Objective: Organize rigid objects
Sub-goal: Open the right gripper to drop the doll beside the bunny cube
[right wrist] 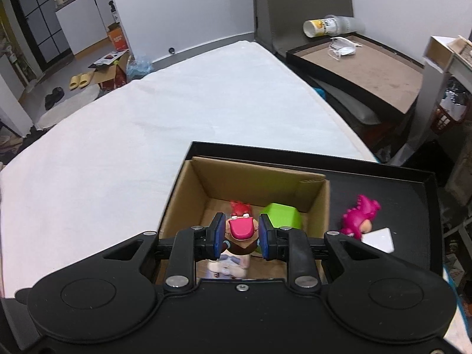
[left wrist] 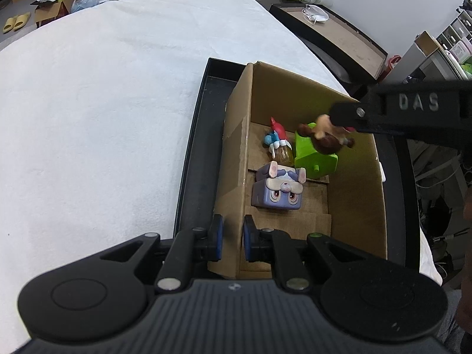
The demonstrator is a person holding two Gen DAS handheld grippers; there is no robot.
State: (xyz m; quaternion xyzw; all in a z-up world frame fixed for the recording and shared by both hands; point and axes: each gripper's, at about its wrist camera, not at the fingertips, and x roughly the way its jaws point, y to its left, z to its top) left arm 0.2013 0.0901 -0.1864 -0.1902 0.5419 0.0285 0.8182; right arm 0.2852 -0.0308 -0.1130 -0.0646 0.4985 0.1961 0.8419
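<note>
White, soft cloth covers the table [right wrist: 177, 112], and near its right edge sits a shallow black tray [right wrist: 383, 183] carrying an open cardboard box [left wrist: 362, 183]. My right gripper [right wrist: 239, 234] hangs over the box, its blue pads clenched on a small glossy figurine [right wrist: 240, 228] with a pink mouth and red hair; from the left view the same toy shows brown and tan under the black finger. On the box floor lie a blocky purple bunny cube [left wrist: 278, 190], a bright green block [left wrist: 314, 159] and a blue-and-red figure [left wrist: 277, 143] on a yellowish clear base, all toward the far half. A magenta dinosaur [right wrist: 358, 215] rests on the tray just right of the box, touching a white card [right wrist: 380, 239]. My left gripper [left wrist: 233, 239] straddles the box's near-left wall, pads gripping the cardboard.
</note>
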